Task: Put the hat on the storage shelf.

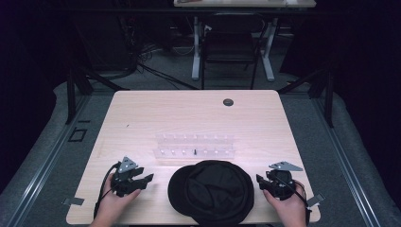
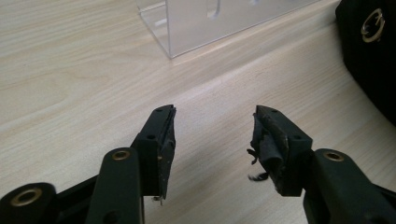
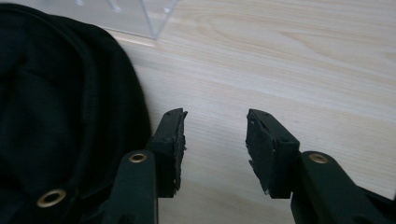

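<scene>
In the high view, a black cap [image 1: 211,190] lies on the near middle of the pale wooden table [image 1: 142,113], its rounded crown toward the person and its edge almost at the table's front edge. The left gripper [image 1: 144,180] rests just beside the cap's left side, held in the person's left hand [image 1: 113,203], and points toward the cap without touching it. The right gripper [image 1: 259,181] sits just beside the cap's right edge in the right hand [image 1: 289,208], also aimed inward. Behind the cap stands a clear acrylic rack [image 1: 195,145] in two low rows, with one small dark pin upright in the front row. A dark round grommet hole [image 1: 228,102] shows near the table's far edge. In the left gripper view, the two black jaws stand apart over bare wood with nothing between them; the right-hand pad is frayed. A corner of the clear rack [image 2: 205,23] lies ahead, and the cap [image 2: 369,51], with a brass eyelet, sits at the upper right, apart from the jaws. In the right gripper view, the jaws are also apart and empty over the wood; the cap [image 3: 60,107] lies close against the outer side of the left-hand jaw, with a brass eyelet low down, and the rack's corner [image 3: 140,16] shows at the top.
</scene>
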